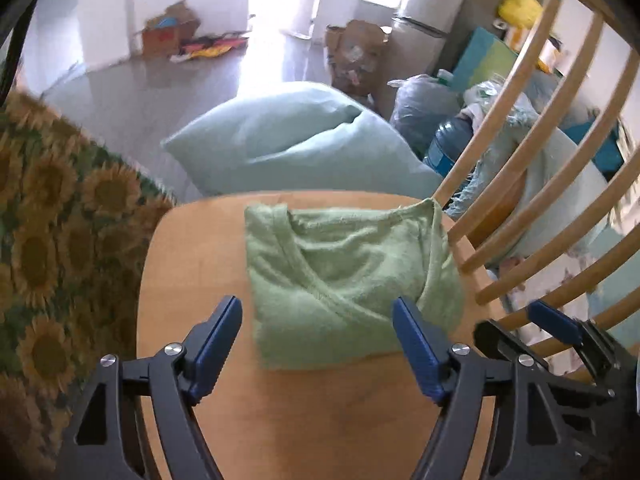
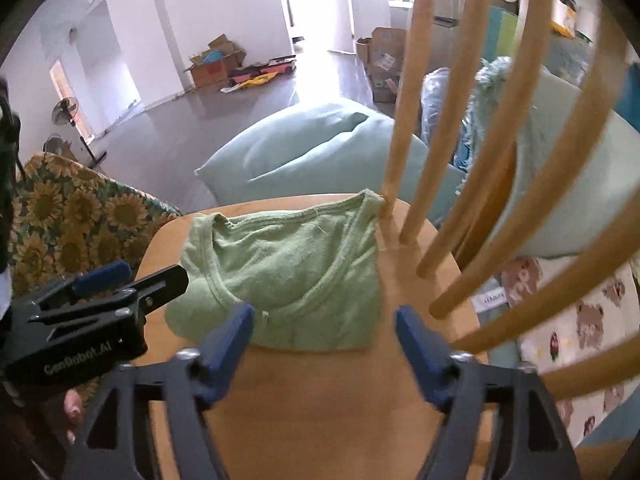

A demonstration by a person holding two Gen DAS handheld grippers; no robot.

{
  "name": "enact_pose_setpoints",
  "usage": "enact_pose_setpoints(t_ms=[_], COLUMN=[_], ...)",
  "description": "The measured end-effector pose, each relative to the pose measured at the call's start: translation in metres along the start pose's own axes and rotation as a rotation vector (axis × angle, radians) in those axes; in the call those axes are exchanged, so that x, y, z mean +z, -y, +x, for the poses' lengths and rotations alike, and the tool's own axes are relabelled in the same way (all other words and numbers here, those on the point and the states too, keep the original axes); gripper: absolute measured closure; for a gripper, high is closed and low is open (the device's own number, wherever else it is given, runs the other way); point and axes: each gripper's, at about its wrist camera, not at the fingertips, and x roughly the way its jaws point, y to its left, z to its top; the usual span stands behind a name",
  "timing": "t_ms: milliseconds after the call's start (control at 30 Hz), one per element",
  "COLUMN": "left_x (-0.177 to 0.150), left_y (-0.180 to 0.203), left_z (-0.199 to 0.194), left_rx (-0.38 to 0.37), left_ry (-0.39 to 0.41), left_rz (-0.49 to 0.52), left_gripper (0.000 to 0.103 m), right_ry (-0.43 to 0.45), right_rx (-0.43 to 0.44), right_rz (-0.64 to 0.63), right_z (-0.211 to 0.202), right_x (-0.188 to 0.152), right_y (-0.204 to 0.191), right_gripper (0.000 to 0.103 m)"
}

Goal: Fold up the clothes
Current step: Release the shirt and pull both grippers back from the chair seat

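A folded light green shirt [image 1: 344, 280] lies on the wooden chair seat [image 1: 192, 264]; it also shows in the right wrist view [image 2: 288, 268]. My left gripper [image 1: 318, 312] is open and empty, its blue fingers standing just above the shirt's near edge. My right gripper [image 2: 324, 320] is open and empty, over the shirt's near right corner. The right gripper also shows at the right of the left wrist view [image 1: 560, 332]. The left gripper's side shows at the left of the right wrist view [image 2: 120, 288], beside the shirt.
The chair's curved wooden back spindles [image 1: 540, 184] rise at the right, close to the right gripper [image 2: 460, 160]. A sunflower-patterned cover [image 1: 52, 216] lies to the left. A pale blue cushion [image 1: 292, 140] sits behind the chair. Bags and boxes stand on the floor beyond.
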Motion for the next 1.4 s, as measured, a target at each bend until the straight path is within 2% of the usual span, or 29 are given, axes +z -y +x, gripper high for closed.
enact_pose_setpoints(t_ms=[67,267,400,467,533,700,867,1033,1400], left_x=[-0.003,-0.009,-0.009,-0.01,-0.01,-0.013,-0.018,-0.023,-0.021], left_y=[0.0,0.011,0.014,0.014,0.015,0.015,0.016,0.014,0.01], left_z=[-0.002,-0.021,-0.029,-0.031,-0.03,-0.027,-0.014,-0.012,-0.009], left_rx=[0.019,0.109,0.121,0.117,0.112,0.142,0.196,0.178,0.185], left_ry=[-0.025,-0.01,0.002,0.006,-0.004,0.021,-0.017,-0.022,-0.017], left_rz=[-0.016,0.034,0.059,0.065,0.065,0.056,0.062,0.022,0.014], left_gripper=[0.025,0.023,0.02,0.018,0.018,0.018,0.018,0.018,0.018], right_ry=[-0.006,-0.015,-0.024,-0.019,-0.013,0.01,0.003,0.01,0.029], right_rx=[-0.001,-0.013,-0.012,-0.018,-0.02,-0.029,-0.034,-0.026,-0.011], right_rz=[0.004,-0.006,-0.022,-0.031,-0.031,-0.048,-0.054,-0.016,-0.025], right_z=[-0.009,-0.028,-0.035,-0.037,-0.038,-0.034,-0.023,-0.022,-0.016], right_x=[-0.003,-0.013,-0.018,-0.018,-0.017,-0.011,-0.013,-0.017,-0.005], right_y=[0.003,0.005,0.005,0.005,0.007,0.007,0.006,0.01,0.016], right_gripper=[0.02,0.015,0.014,0.011,0.0,0.0,0.0,0.0,0.0])
